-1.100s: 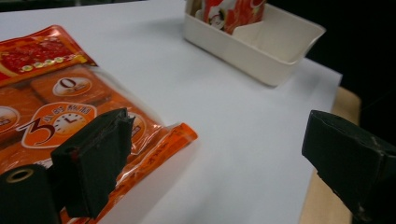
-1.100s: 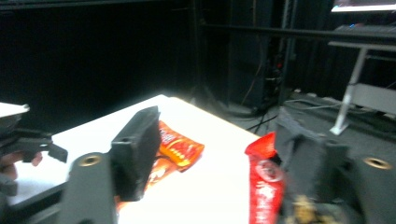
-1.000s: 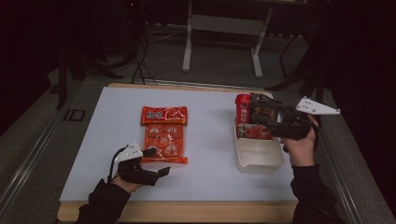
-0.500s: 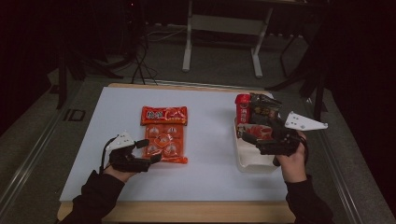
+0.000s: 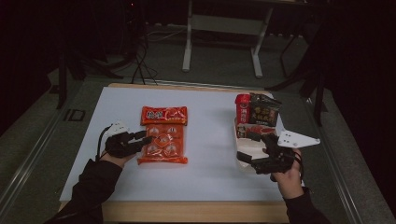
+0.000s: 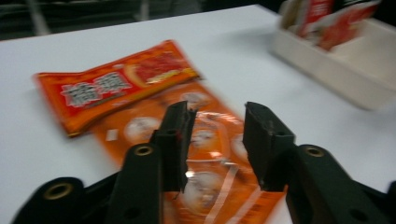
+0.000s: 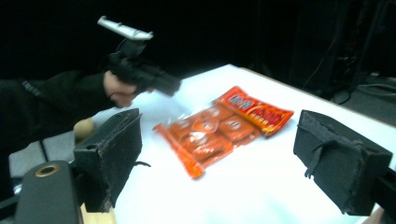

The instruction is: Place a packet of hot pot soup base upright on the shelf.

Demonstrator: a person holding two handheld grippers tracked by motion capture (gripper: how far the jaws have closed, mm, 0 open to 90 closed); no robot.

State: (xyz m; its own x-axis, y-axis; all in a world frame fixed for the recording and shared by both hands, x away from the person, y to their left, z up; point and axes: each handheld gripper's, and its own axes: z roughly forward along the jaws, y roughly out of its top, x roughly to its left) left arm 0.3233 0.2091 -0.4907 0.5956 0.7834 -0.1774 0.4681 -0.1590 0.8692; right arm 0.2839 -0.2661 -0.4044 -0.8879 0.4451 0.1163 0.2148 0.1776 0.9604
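While its jaws had just been closing, with a gap left, the left gripper (image 5: 140,138) reached the orange snack bag (image 5: 163,140) lying mid-table to grasp it; the right gripper (image 5: 250,147) waited wide apart by the tray (image 5: 246,150).

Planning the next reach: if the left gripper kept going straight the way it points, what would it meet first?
Most likely the orange snack bag: the left gripper points at it, jaws just closing, with nothing clearly pinched yet. Depth is hard to judge.

We have slid the left gripper (image 5: 143,136) onto the orange snack bag (image 5: 163,144), its jaws closing over the bag's edge. Our right gripper (image 5: 247,147) has drawn back from the white tray (image 5: 243,140) and sunk.
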